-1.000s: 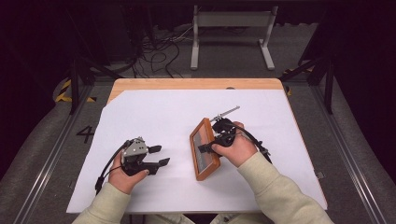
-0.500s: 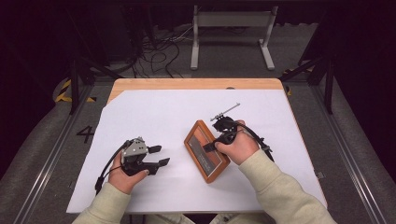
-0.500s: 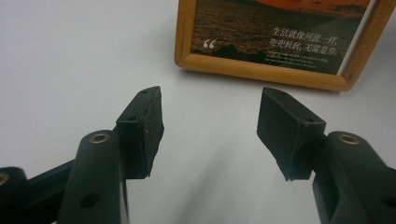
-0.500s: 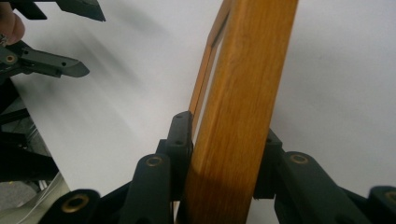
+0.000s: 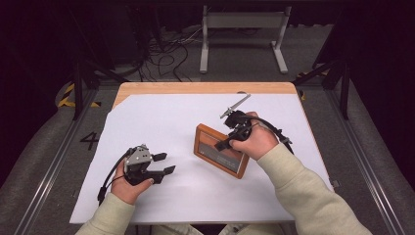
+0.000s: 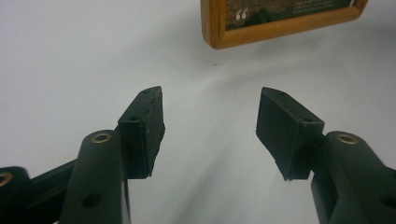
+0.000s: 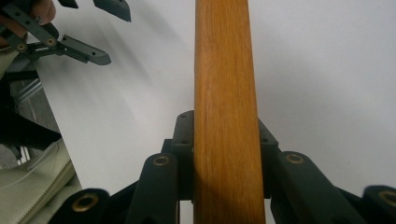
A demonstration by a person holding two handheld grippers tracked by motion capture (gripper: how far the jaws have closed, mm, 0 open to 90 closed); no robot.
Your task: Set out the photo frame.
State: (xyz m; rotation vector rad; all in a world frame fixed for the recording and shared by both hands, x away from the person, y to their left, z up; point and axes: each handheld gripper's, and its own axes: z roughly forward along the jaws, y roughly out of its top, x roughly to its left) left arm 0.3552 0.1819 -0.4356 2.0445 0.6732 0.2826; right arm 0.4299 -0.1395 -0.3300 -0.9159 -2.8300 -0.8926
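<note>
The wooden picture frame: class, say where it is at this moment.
In the high view the wooden picture frame sits right of the table's middle, clamped at its edge by the right gripper, across from the open left gripper.

bare white sheet, wooden frame mid-table

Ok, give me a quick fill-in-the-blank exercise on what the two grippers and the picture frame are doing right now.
1. The right gripper is shut on the wooden ____.
2. The left gripper has its jaws ____, with nothing between them.
3. The table is covered by a sheet of ____ paper.

Missing words: picture frame; open; white
</note>
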